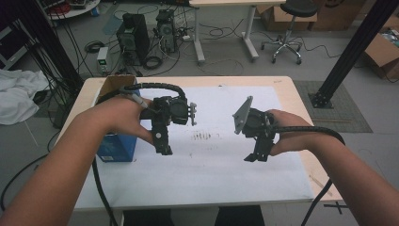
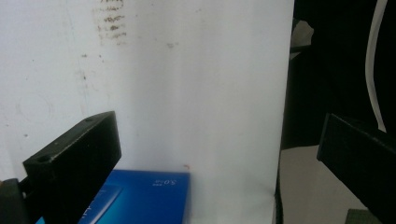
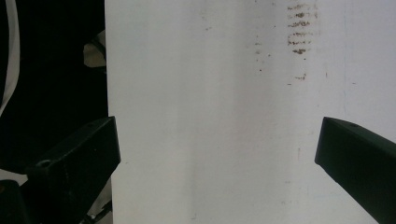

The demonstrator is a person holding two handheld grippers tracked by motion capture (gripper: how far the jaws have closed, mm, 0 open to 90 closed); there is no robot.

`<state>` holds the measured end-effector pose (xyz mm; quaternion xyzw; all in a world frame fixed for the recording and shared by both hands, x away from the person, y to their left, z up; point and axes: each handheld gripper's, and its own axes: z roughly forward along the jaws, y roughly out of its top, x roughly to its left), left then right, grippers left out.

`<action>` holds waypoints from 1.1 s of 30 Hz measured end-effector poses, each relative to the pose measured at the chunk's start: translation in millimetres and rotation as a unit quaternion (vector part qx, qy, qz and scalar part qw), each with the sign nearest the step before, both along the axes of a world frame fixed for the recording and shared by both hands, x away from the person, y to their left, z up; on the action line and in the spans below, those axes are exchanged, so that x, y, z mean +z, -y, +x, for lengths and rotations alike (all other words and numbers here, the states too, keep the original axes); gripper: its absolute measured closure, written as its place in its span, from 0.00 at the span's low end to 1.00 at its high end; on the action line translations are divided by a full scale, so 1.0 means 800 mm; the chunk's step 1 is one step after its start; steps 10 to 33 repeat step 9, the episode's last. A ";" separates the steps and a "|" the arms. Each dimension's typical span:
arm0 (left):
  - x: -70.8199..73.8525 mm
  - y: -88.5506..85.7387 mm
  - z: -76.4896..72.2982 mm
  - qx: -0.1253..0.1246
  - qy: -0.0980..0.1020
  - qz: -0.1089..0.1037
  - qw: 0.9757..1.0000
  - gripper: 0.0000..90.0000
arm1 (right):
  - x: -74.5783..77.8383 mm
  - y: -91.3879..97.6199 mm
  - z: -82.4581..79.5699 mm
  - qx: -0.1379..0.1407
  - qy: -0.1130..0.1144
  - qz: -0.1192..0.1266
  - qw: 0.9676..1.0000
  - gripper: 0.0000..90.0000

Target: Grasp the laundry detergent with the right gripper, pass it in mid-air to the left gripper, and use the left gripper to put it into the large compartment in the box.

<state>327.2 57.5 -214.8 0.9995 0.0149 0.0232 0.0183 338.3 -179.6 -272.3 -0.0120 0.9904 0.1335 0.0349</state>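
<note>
Two grippers up, nothing held. Your left gripper hangs with jaws spread wide, empty, just beside the blue box at the left side of the table. Your right gripper hangs mid-right over the white sheet, jaws also wide apart, empty.

Step, as I read it: the approach, before any grasp. The box is the nearest thing to work on; in the left gripper view its blue face sits low, by the left jaw, not between the jaws.

Next move likely calls for bringing the left gripper back over the box and squaring the jaws to its sides.

Room: open sheet between the grippers. Mind the near table edge and the box's open cardboard top.
</note>
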 end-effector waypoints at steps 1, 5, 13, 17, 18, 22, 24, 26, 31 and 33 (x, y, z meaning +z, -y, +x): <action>0.000 0.000 0.000 0.000 0.000 0.000 1.000 0.00 | 0.000 0.000 0.000 0.000 0.001 0.000 1.000 0.00; -0.002 0.002 0.000 -0.001 -0.001 0.004 1.000 0.00 | 0.001 0.001 0.000 0.000 0.001 0.001 1.000 0.00; -0.001 0.003 -0.001 -0.001 0.000 0.004 1.000 0.00 | 0.002 0.003 0.000 -0.001 0.003 0.001 1.000 0.00; -0.001 0.003 -0.001 -0.001 0.000 0.004 1.000 0.00 | 0.002 0.003 0.000 -0.001 0.003 0.001 1.000 0.00; -0.001 0.003 -0.001 -0.001 0.000 0.004 1.000 0.00 | 0.002 0.003 0.000 -0.001 0.003 0.001 1.000 0.00; -0.001 0.003 -0.001 -0.001 0.000 0.004 1.000 0.00 | 0.002 0.003 0.000 -0.001 0.003 0.001 1.000 0.00; -0.001 0.003 -0.001 -0.001 0.000 0.004 1.000 0.00 | 0.002 0.003 0.000 -0.001 0.003 0.001 1.000 0.00; -0.001 0.003 -0.001 -0.001 0.000 0.004 1.000 0.00 | 0.002 0.003 0.000 -0.001 0.003 0.001 1.000 0.00; -0.001 0.003 -0.001 -0.001 0.000 0.004 1.000 0.00 | 0.002 0.003 0.000 -0.001 0.003 0.001 1.000 0.00; -0.001 0.003 -0.001 -0.001 0.000 0.004 1.000 0.00 | 0.002 0.003 0.000 -0.001 0.003 0.001 1.000 0.00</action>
